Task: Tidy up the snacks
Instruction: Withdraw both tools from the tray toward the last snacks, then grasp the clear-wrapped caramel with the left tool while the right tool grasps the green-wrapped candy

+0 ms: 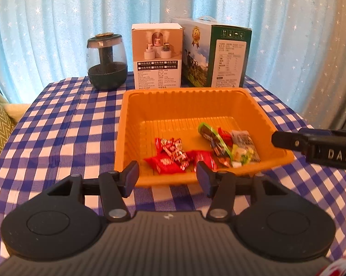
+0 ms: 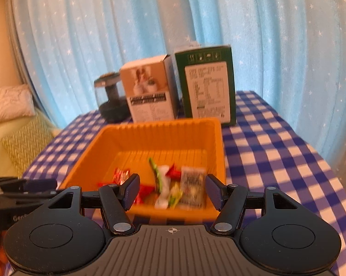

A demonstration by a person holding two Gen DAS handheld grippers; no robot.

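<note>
- Since the snacks [image 1: 205, 151] already lie inside the orange tray [image 1: 131, 105], gathered toward its near wall, the sorting looks close to done; whether any packet is left outside the tray cannot be told, as no loose one shows on the cloth.
- Red candies [image 1: 170, 158] sit at the near left of the tray floor; a green-edged packet [image 1: 213, 142] and a pale printed sachet [image 1: 244, 145] lie just beside them to the right, some overlapping.
- As for direction, the green-edged packet's long axis runs from the far left down toward the near right in the left wrist view; the sachet lies roughly front to back. The right wrist view is too blurred to confirm either.
- To finish well, I would keep both tools lifted above the rim and back off straight, so no finger catches the thin tray wall and tips it.
- Left gripper [image 1: 167, 179] is spread wide and empty, hovering just short of the tray's near edge.
- Right gripper [image 2: 171, 191] is likewise spread and empty, its fingers framing the near right corner of the tray [image 2: 219, 142].
- Behind the tray stand a white box [image 1: 156, 55], a green carton [image 1: 219, 55] and a glass jar [image 1: 107, 62], all on the blue checked tablecloth [image 1: 57, 126].
</note>
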